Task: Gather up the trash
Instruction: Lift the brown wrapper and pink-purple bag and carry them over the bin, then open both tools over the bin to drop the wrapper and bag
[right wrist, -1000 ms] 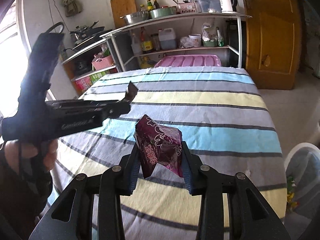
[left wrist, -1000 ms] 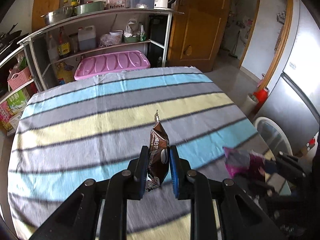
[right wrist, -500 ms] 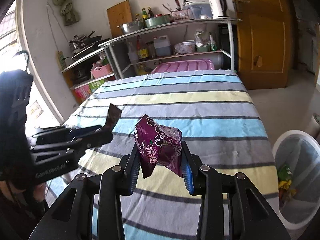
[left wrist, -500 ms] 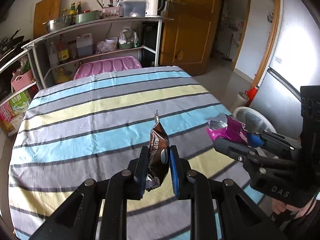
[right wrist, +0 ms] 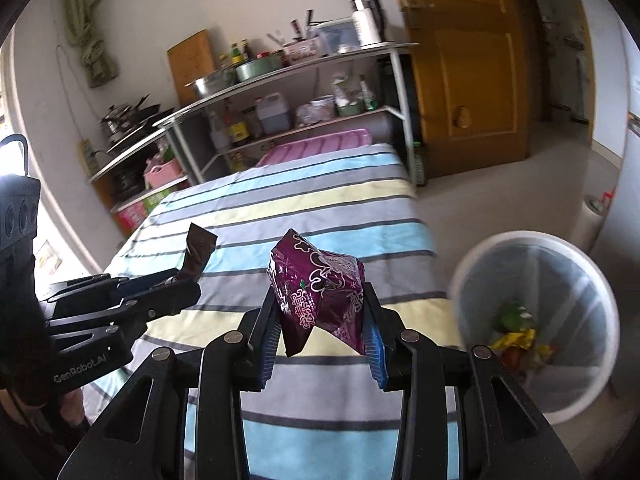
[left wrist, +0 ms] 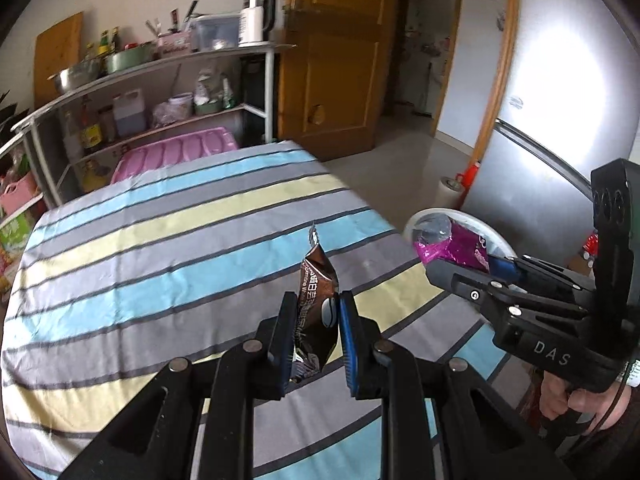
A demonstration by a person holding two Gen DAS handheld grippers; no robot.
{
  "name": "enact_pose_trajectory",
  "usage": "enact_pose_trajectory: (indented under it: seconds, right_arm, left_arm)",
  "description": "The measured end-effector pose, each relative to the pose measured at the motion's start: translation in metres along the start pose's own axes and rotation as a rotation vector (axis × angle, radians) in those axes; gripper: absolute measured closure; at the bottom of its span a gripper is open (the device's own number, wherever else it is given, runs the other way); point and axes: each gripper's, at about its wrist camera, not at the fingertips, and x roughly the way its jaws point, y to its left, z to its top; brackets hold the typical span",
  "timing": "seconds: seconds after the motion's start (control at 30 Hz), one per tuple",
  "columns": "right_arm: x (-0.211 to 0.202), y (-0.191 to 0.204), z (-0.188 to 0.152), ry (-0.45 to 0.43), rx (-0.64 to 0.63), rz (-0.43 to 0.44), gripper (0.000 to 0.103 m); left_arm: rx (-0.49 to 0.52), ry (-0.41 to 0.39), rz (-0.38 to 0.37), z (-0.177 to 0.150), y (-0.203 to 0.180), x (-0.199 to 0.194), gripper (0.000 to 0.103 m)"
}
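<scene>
Now, going left to right in the left wrist view: the striped table [left wrist: 160, 248] fills the frame from nine o'clock to the centre. At six o'clock the left gripper [left wrist: 316, 332] has its jaws pinching a brown wrapper [left wrist: 318, 308], which stands upright above the cloth. At three o'clock the right gripper [left wrist: 460, 264] reaches in from the side, its jaws pinching a purple snack bag [left wrist: 452, 246] held over the table's edge in front of the white bin [left wrist: 496, 240]. A hand [left wrist: 568, 404] grips its handle at four o'clock.

In the right wrist view, the left gripper [right wrist: 176, 284] comes in at nine o'clock with the brown wrapper [right wrist: 200, 252] sticking up from its jaws. At the centre the right gripper [right wrist: 324, 332] clamps the purple snack bag [right wrist: 320, 292] above the table [right wrist: 320, 208]. At three to four o'clock the white bin [right wrist: 472, 264] stands on the floor just beside the table, with coloured scraps [right wrist: 516, 336] lying inside it.
</scene>
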Motion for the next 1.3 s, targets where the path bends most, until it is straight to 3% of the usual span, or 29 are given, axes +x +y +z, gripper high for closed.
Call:
enact_pose_trajectory:
  seconds: [0.67,1.0,1.27,1.3]
  right_arm:
    - [-0.064,-0.124,-0.012,-0.068,0.195,-0.213,0.065]
    - [-0.046,-0.179,-0.011,0.015,0.238,-0.293,0.065]
    - [-0.016,-0.215,-0.016,0.1,0.266,-0.332,0.063]
    - [-0.013,-0.217,-0.016,0.109,0.266,-0.332,0.063]
  left_arm:
    - [0.203,0.044,-0.144,0.032,-0.137,0.057,0.081]
    - [0.23,0.119,-0.181,0.033,-0.182,0.104,0.081]
    - [0.23,0.191,-0.158,0.029,-0.191,0.136,0.081]
    - [0.238,0.187,-0.149,0.03,-0.192,0.138,0.077]
